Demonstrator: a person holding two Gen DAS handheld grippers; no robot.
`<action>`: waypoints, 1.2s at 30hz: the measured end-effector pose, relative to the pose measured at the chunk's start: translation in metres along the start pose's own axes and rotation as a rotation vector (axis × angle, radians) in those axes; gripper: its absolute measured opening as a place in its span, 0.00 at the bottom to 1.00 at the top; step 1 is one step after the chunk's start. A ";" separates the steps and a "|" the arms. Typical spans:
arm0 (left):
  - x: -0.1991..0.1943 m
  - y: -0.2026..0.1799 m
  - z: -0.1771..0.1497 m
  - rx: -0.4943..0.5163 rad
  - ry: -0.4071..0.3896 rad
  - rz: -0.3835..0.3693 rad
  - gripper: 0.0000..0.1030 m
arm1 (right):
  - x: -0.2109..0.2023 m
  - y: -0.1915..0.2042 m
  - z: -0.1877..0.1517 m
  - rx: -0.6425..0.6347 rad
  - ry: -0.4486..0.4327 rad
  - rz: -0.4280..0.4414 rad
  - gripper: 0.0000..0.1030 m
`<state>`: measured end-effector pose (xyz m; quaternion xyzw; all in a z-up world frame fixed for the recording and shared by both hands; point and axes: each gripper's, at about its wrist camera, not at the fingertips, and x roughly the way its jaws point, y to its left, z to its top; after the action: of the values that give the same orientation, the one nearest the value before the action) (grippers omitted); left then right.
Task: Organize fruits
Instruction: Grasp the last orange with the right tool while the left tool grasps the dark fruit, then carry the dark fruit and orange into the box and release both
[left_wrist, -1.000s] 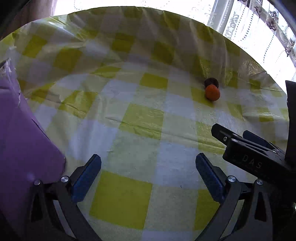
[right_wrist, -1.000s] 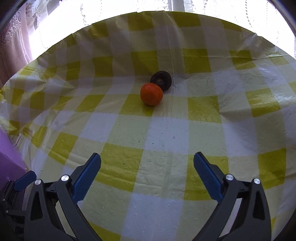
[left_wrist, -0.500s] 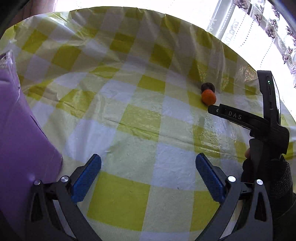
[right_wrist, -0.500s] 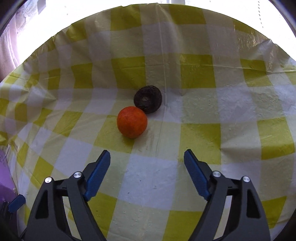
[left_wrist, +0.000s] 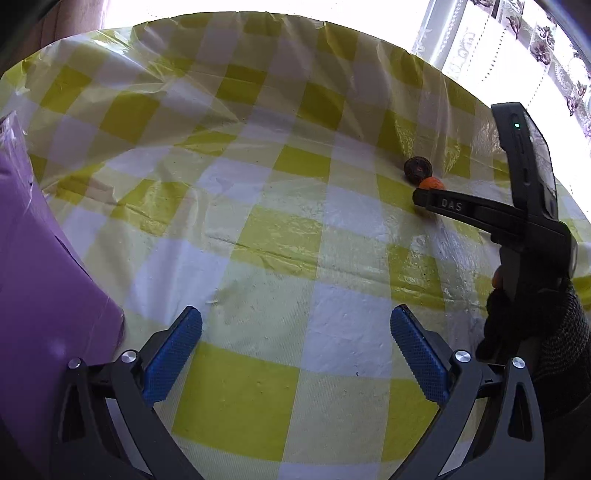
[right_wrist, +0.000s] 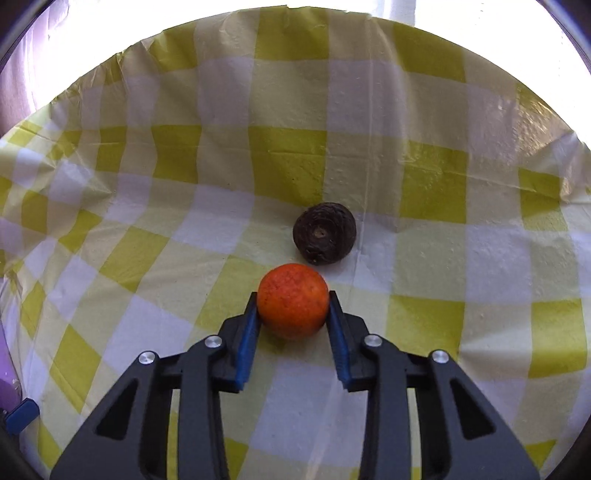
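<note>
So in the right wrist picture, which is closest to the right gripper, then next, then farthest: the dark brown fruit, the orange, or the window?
1. The orange, between the right gripper pads.
2. The dark brown fruit, just behind it.
3. The window, past the table's far edge.

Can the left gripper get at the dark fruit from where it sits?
Probably not directly: the right gripper, shut on the orange, sits between the open left gripper and the dark fruit.
</note>
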<state>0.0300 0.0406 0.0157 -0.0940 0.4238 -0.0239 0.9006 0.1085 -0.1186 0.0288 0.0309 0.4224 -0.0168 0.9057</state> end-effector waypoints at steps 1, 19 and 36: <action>0.002 -0.003 0.001 0.014 0.007 0.002 0.96 | -0.008 -0.013 -0.010 0.061 -0.002 0.001 0.34; 0.148 -0.156 0.142 0.165 0.040 -0.005 0.74 | -0.075 -0.102 -0.104 0.439 -0.085 0.141 0.34; 0.047 -0.103 0.058 0.042 -0.079 -0.048 0.37 | -0.072 -0.103 -0.102 0.464 -0.105 0.144 0.34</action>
<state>0.1086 -0.0578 0.0354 -0.0858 0.3849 -0.0506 0.9175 -0.0215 -0.2142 0.0147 0.2672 0.3565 -0.0501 0.8939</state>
